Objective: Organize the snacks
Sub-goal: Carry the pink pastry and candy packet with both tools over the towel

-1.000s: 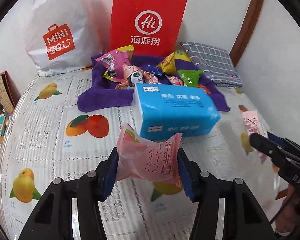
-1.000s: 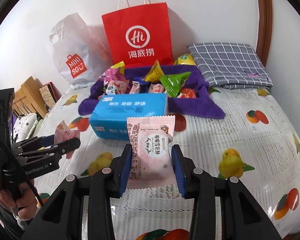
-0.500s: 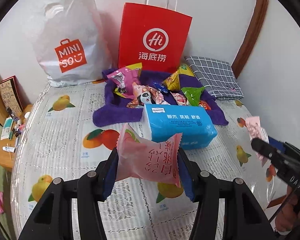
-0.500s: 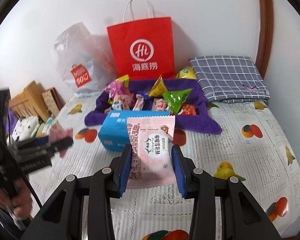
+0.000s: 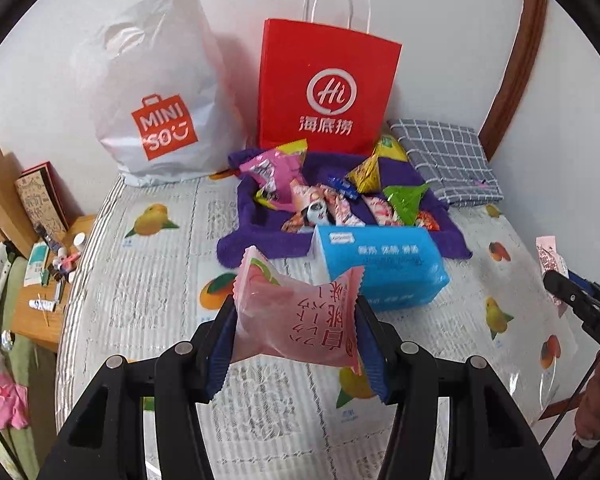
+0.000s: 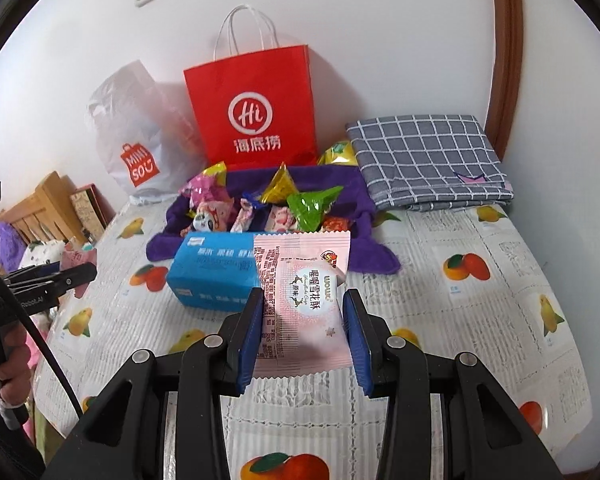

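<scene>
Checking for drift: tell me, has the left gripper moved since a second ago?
Yes. The left gripper pulled back and up: the red bag looks smaller and farther.

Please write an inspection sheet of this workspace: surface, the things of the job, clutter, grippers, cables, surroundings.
Surface: table under a fruit-print cover.
Job's things: loose snacks piled on a purple cloth; a pink peach pack and a pale pink pack are held above the table.
Clutter: blue tissue pack in front of the cloth; checked cloth folded at the back right.
Grippers: left gripper shut on the pink peach pack; right gripper shut on the pale pink pack.
Cables: a black cable runs beside the left gripper.
Surroundings: red bag and white bag stand against the wall; low wooden shelf with small items to the left.
</scene>
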Available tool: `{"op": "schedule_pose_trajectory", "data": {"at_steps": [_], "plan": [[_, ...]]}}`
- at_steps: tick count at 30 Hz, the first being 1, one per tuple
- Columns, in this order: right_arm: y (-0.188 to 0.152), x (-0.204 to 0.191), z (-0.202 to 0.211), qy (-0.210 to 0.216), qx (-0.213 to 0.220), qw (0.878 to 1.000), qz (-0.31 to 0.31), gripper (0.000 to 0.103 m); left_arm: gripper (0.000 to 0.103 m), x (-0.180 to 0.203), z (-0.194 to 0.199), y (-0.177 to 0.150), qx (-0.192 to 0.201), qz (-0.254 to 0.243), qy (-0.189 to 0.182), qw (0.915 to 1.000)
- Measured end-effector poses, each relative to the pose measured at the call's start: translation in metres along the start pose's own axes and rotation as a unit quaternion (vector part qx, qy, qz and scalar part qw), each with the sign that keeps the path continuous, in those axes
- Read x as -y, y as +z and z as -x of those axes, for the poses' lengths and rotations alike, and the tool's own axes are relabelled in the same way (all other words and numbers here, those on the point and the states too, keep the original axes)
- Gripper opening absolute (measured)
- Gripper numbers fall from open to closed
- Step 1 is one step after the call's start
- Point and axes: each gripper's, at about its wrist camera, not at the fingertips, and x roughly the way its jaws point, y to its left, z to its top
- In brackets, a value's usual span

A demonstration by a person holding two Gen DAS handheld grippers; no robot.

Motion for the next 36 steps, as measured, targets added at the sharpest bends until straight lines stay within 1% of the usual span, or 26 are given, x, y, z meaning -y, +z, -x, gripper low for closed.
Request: {"op": "schedule_pose_trajectory", "data": {"at_steps": [4,11,16,19,22,32,36], "plan": [[0.006,0.002,-0.007,0.012,0.004,1.0,-0.003,0.039,0.053,0.005,-0.002,0.011,0.006,0.009,-0.019,0.9998],[0.022,-0.003,-0.018,0.035,0.011,0.999,0.019,0.039,0.053,0.017,-0.01,0.027,0.011,0.008,-0.015,0.9998],[0.034,-0.005,-0.027,0.056,0.01,0.998,0.029,0.039,0.053,0.019,-0.018,0.035,0.01,0.041,-0.028,0.9987],[0.039,-0.007,-0.033,0.068,0.008,0.997,0.036,0.039,0.053,0.021,-0.022,0.037,0.012,0.046,-0.016,0.9988],[0.043,-0.008,-0.037,0.075,0.007,0.996,0.044,0.039,0.053,0.023,-0.025,0.038,0.007,0.055,-0.023,0.9982],[0.051,-0.008,-0.042,0.086,0.011,0.995,0.043,0.039,0.053,0.034,-0.018,0.046,0.023,0.047,-0.014,0.9985],[0.054,-0.01,-0.04,0.083,0.016,0.995,0.048,0.039,0.053,0.04,-0.014,0.052,0.029,0.042,-0.016,0.9986]]}}
